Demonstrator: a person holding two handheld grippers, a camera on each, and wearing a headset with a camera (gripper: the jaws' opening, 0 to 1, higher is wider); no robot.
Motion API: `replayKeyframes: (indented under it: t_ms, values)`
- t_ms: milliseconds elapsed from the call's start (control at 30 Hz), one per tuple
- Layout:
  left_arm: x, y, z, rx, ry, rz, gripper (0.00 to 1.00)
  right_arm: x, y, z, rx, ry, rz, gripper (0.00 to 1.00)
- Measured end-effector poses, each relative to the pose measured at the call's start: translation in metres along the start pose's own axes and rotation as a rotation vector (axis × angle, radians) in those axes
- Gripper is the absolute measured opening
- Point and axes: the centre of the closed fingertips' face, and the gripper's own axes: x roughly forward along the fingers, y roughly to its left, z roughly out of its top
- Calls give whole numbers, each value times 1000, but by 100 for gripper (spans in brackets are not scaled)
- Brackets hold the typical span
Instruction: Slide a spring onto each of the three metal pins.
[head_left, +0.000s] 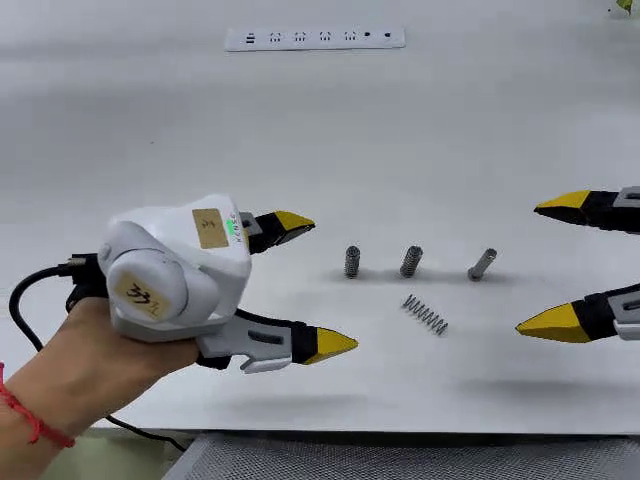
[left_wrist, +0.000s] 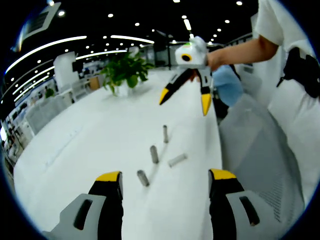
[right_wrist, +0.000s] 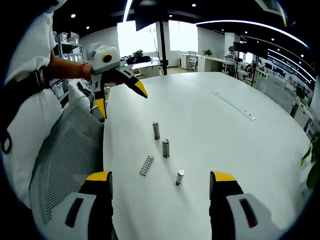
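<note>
While both grippers hang over the white table, neither holds anything.

Left gripper, near left, held in a hand: fingers spread wide, yellow tips well apart, touching nothing. Right gripper, at the right edge of the head view: fingers just as wide, released, nothing between them.

Three pins stand in a row between the two grippers, running left to right.
- Left pin: upright, with the left spring coiled round its shaft and covering most of it.
- Middle pin: the middle spring sits round it the same way.
- Right pin: bare, smooth grey metal. The right gripper view shows a flat round top.
- Loose spring: lies flat on the table just on the near side of the row, between the middle and right pins. It is slanted and touches neither. It is thin and grey, with open coils.

Writing and marks:
- Tan sticker on top of the left gripper's white housing has a handwritten mark too small to read.
- Round sticker on the housing's rear end has a handwritten scrawl, possibly "33", not certain.
- Small green light glows just beside the top sticker.
- Red cord circles the wrist.
- Black cable leaves the rear of the left gripper.

On the far side of the table a white power strip lies flat, with no print I can read. In the left gripper view a potted plant stands at the table's far end.
</note>
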Motion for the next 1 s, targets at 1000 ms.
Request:
replayKeyframes:
  t_ms: [1000]
  values:
    - [122, -38, -25, 210, 295, -150, 44, -34, 3, -42, 123, -108, -73, 79]
